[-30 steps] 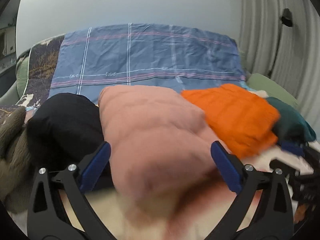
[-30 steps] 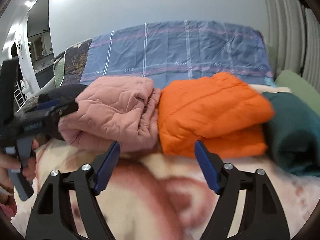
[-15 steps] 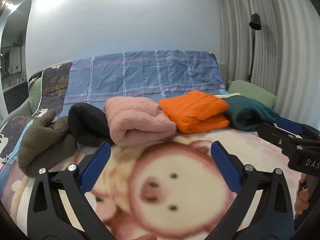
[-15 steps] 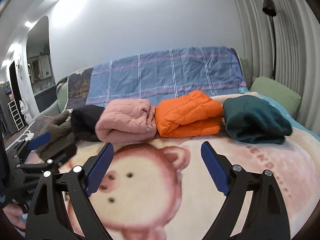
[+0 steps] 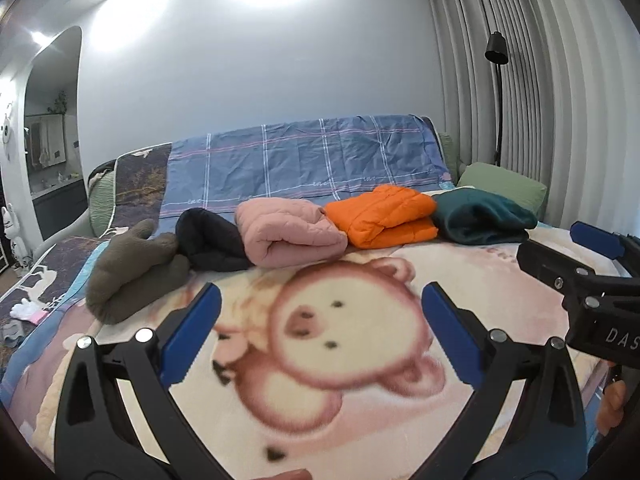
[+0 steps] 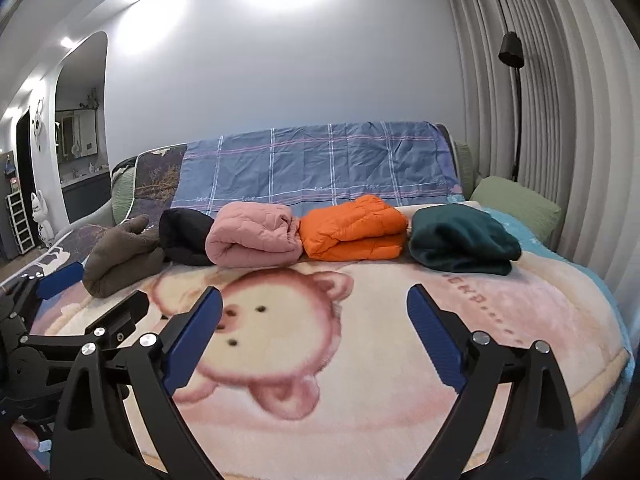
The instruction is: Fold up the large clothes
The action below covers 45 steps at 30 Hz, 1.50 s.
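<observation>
Jaws spread wide and empty, the right gripper, just opened further, and the left gripper hover over a pink bear-print fleece blanket; the folded pink quilted jacket lies well beyond them, in a row of folded clothes near the bed's head.

Five folded garments in row (all different colours); two grippers; one blanket; one lamp.

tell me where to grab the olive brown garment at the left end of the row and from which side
Probably the raised lobe at the top of the olive brown garment, coming from the front left. It lies loose and lumpy, not squared like the pink jacket, and that lobe sticks up free of the black bundle.
</observation>
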Motion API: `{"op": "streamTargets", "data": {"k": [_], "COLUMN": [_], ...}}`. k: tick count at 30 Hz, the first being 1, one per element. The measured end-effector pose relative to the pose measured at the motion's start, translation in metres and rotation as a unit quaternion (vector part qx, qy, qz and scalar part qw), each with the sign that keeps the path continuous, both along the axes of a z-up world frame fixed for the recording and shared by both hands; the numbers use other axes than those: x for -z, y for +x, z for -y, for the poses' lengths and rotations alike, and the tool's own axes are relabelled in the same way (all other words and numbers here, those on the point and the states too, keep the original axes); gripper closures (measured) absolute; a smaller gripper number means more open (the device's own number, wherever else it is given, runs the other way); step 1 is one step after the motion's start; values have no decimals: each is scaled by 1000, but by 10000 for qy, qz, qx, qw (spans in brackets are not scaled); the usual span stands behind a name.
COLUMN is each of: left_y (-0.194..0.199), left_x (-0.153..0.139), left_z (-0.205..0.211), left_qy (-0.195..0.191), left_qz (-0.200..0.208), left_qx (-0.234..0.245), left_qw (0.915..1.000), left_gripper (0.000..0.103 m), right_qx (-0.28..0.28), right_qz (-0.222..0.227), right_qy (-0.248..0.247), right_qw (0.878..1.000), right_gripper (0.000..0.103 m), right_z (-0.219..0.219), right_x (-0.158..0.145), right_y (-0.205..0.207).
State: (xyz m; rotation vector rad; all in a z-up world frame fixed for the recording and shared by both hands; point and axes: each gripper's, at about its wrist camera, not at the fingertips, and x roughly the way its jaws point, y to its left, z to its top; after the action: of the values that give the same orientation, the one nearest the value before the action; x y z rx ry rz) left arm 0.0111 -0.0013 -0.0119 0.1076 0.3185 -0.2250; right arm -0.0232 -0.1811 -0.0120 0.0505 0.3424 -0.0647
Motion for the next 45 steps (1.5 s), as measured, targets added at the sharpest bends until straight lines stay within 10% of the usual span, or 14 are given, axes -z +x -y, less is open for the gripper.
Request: {"op": "streamTargets", "data": {"k": [16, 45], "left_y": [-40, -23], "left_x": [-9, 2], "left_z": [-16, -10], "left_qy": [98, 305], "left_qz": [36, -226], "left_qx": [-718, -980], "left_qw": [9974, 9945], "left_gripper": [2, 2], "right_qx": [70, 188], "right_qz": [508, 104], "right_qy": [-301, -226], "right_qw": [9982, 9995], "right_gripper": [6, 5], "right_z": [-10, -5], "right_x": [1, 15], "right_y": [-27, -7]}}
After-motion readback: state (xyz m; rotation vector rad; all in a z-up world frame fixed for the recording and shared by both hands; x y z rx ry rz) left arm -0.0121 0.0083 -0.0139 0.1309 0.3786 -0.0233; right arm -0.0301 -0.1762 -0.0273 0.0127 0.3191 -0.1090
